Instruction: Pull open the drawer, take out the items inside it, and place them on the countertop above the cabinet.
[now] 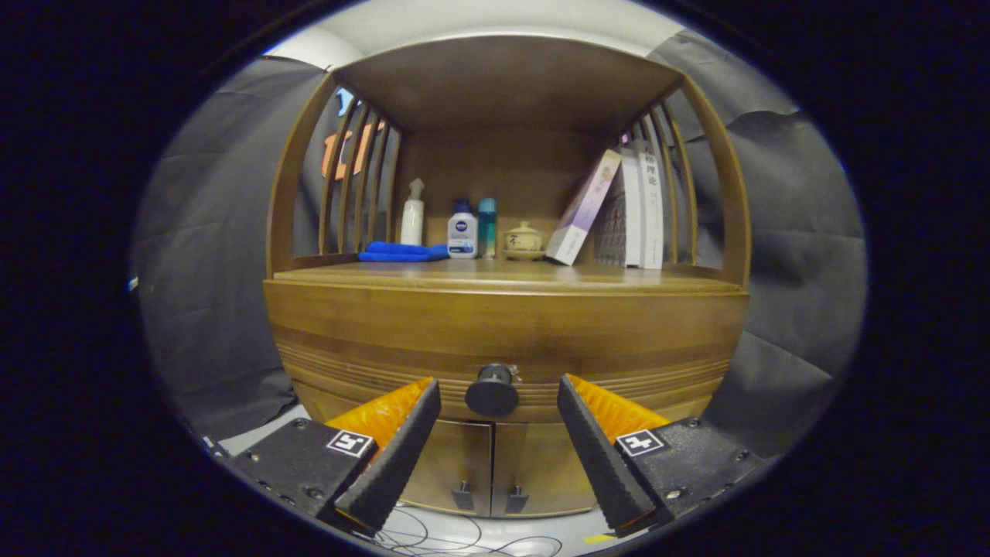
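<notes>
The claw (499, 402) is hanging released, its fingers spread to either side of the knob (492, 390) on the closed drawer (503, 340), which is sitting just beyond them under the countertop (495, 276).

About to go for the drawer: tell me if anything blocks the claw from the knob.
Nothing visible does. The claw is open, and the drawer knob sits between its fingertips, untouched.

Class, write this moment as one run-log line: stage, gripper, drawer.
stage: approach | gripper: open, fingers either side of drawer knob, not touching | drawer: closed
</notes>
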`<move>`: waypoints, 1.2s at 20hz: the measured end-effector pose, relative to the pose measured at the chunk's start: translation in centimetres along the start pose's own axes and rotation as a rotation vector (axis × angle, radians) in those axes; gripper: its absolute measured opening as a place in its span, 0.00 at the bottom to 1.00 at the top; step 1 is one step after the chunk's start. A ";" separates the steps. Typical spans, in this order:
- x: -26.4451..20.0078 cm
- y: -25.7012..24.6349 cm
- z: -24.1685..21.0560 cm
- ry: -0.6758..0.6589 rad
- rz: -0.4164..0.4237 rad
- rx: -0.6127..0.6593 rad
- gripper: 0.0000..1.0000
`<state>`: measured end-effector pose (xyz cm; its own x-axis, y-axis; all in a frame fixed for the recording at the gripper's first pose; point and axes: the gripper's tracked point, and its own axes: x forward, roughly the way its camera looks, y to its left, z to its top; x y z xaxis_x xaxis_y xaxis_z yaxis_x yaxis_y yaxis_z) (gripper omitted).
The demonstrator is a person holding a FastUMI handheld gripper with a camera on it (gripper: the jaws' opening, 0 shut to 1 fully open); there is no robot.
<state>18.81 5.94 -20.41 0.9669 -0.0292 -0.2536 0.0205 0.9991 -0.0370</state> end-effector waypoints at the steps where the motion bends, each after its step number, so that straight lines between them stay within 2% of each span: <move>1: 0.6 0.1 -0.4 0.012 -0.005 -0.012 0.99; 3: 2.1 -0.1 -0.6 0.008 -0.035 -0.034 0.97; 11: 3.6 -0.2 -0.4 0.003 -0.116 0.016 0.54; 17: 3.5 -0.1 -0.6 0.026 -0.100 0.025 0.45; 24: 1.5 0.1 -1.0 0.031 -0.081 0.019 0.42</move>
<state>19.99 5.96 -21.74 0.9533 -0.1109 -0.2808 0.1038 0.9938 -0.0401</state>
